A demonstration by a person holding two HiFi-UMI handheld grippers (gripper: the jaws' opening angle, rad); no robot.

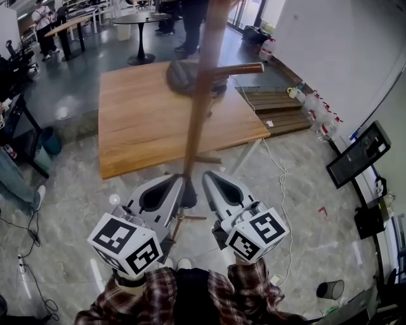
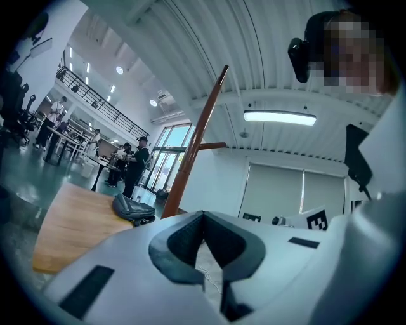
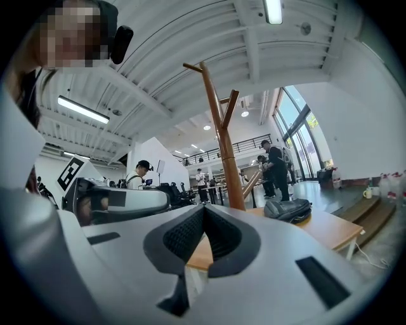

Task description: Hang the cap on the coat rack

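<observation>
A dark grey cap (image 1: 189, 76) lies on the far side of a wooden table (image 1: 146, 127). The brown coat rack (image 1: 202, 95) rises from the floor at the table's near edge, and one of its pegs (image 1: 240, 68) reaches out above the cap. My left gripper (image 1: 179, 179) and right gripper (image 1: 208, 175) hang low on either side of the rack's foot, both shut and empty. In the left gripper view the cap (image 2: 132, 208) lies left of the pole (image 2: 193, 149), beyond the gripper (image 2: 203, 214). In the right gripper view the cap (image 3: 288, 209) is right of the pole (image 3: 227, 146), past the gripper (image 3: 204, 207).
Several people stand at the back near a round table (image 1: 141, 19). Wooden steps (image 1: 279, 108), bottles (image 1: 317, 108) and a monitor (image 1: 358, 152) line the right wall. A cable (image 1: 279, 171) runs over the floor, and a small bin (image 1: 330, 289) stands at the lower right.
</observation>
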